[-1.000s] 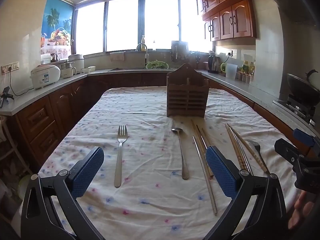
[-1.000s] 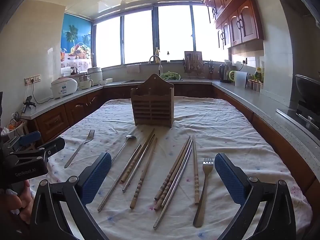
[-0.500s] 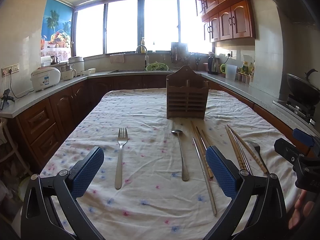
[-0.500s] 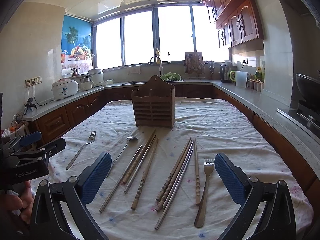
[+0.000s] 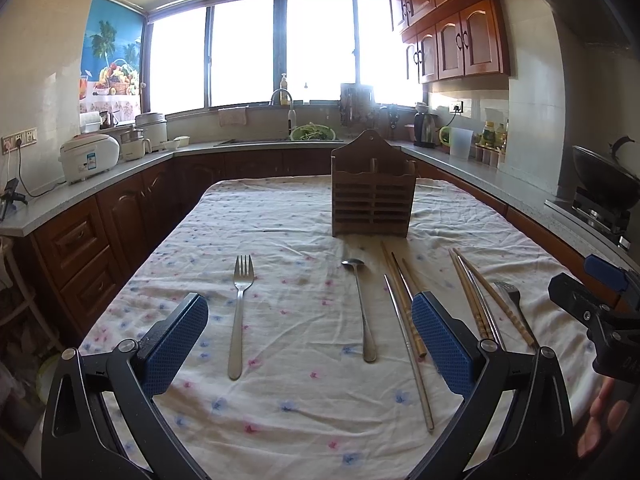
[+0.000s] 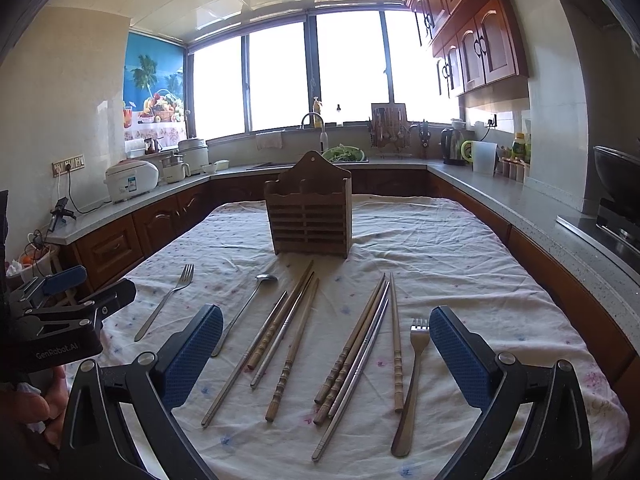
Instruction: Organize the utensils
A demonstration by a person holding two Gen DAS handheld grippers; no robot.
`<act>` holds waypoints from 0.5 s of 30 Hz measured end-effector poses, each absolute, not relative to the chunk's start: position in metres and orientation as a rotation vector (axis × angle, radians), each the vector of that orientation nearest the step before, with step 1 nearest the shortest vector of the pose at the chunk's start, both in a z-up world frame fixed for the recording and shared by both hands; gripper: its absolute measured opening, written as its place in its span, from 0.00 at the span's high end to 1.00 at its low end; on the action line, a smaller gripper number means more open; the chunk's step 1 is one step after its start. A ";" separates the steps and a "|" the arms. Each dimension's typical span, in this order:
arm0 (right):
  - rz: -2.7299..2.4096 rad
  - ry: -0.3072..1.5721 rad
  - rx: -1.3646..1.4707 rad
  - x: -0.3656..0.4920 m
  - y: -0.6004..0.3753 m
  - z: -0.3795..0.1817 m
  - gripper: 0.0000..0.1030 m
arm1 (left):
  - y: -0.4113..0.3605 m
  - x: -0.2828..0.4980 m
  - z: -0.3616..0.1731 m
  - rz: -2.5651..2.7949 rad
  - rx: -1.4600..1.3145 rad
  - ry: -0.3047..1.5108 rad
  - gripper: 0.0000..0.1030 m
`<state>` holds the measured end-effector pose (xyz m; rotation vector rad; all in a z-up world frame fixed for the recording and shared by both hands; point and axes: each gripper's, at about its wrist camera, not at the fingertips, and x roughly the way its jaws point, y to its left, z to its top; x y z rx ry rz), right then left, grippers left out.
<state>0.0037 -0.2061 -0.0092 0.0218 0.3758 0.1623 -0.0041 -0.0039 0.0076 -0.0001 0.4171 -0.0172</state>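
Note:
A wooden slatted utensil holder [image 5: 372,196] [image 6: 310,212] stands upright mid-table. On the flowered cloth in front of it lie a fork [image 5: 239,312] [image 6: 166,300] at the left, a spoon [image 5: 362,308] [image 6: 248,304], two groups of wooden and metal chopsticks [image 6: 280,340] [image 6: 356,348] [image 5: 404,312], and a second fork [image 6: 412,384] [image 5: 510,292] at the right. My left gripper [image 5: 310,336] hovers open above the left fork and spoon. My right gripper [image 6: 326,344] hovers open above the chopsticks. Neither holds anything.
The table [image 5: 280,216] is ringed by dark wooden cabinets and a grey counter [image 5: 120,168] with a rice cooker [image 5: 90,156], a sink and a kettle. A wok [image 5: 604,180] sits on the stove at right. A hand [image 6: 24,408] grips the left tool.
Both views have tilted slightly so the table and utensils sit a little lower in frame. The utensils and holder have not moved; both grippers stay open.

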 end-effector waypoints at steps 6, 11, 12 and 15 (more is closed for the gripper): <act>0.163 0.376 0.024 0.004 -0.206 -0.010 0.00 | -0.004 -0.003 0.007 -0.017 0.000 0.418 0.00; 0.165 0.375 0.026 0.005 -0.205 -0.010 0.00 | -0.005 -0.002 0.007 -0.018 0.002 0.417 0.00; 0.165 0.374 0.026 0.005 -0.205 -0.010 0.00 | -0.005 -0.002 0.007 -0.018 0.001 0.417 0.00; 0.168 0.374 0.028 0.005 -0.205 -0.010 0.00 | -0.005 -0.001 0.007 -0.022 0.002 0.419 0.00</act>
